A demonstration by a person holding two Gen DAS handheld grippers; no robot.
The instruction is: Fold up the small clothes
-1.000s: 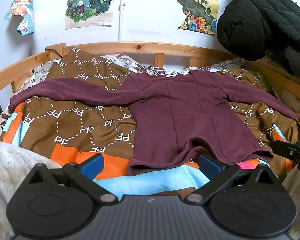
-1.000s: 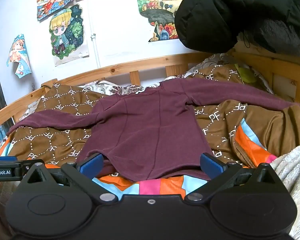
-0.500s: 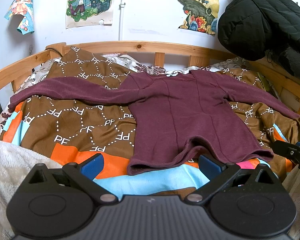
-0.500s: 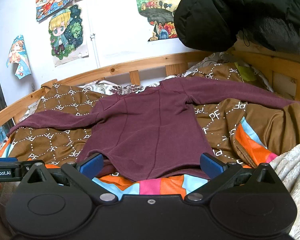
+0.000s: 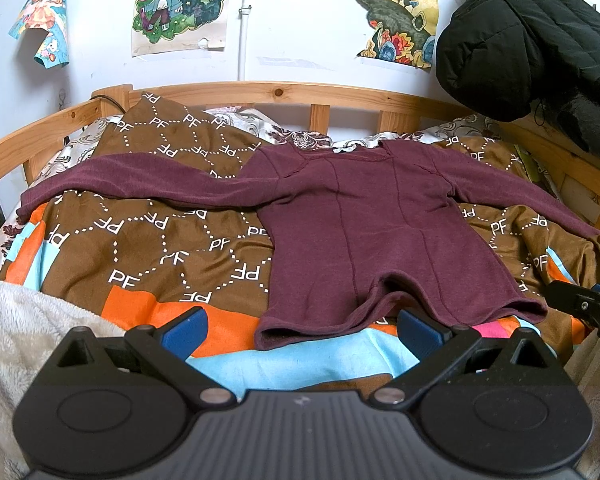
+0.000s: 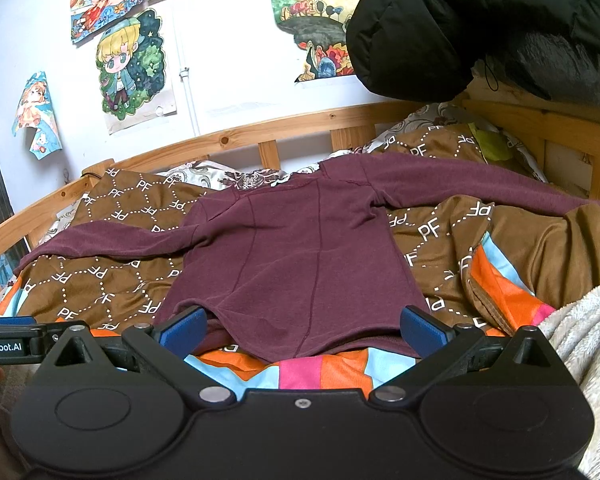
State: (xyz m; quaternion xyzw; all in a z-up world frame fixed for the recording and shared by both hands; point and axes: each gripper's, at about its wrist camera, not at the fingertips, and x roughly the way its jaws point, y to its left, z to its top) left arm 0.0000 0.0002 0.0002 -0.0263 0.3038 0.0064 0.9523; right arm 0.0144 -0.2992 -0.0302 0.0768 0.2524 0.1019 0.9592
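A maroon long-sleeved top (image 5: pixel 364 232) (image 6: pixel 292 256) lies flat on the bed, neck towards the wall, both sleeves spread out sideways. Its hem is rumpled at the near edge. My left gripper (image 5: pixel 302 328) hovers just short of the hem's left part, open, nothing between its blue fingertips. My right gripper (image 6: pixel 302 326) hangs over the hem's middle and right part, also open and empty. The right gripper's tip (image 5: pixel 584 304) shows at the right edge of the left wrist view; the left gripper (image 6: pixel 16 340) shows at the left edge of the right wrist view.
A brown, orange and blue patterned quilt (image 5: pixel 148 240) covers the bed. A wooden rail (image 5: pixel 284 94) runs round the far side. A black padded jacket (image 5: pixel 532 36) hangs at the upper right. Cream fleece blankets (image 5: pixel 16 320) (image 6: pixel 580 328) lie at the near corners.
Both grippers have held almost still, with only a slight shift of view. The top lies as before.
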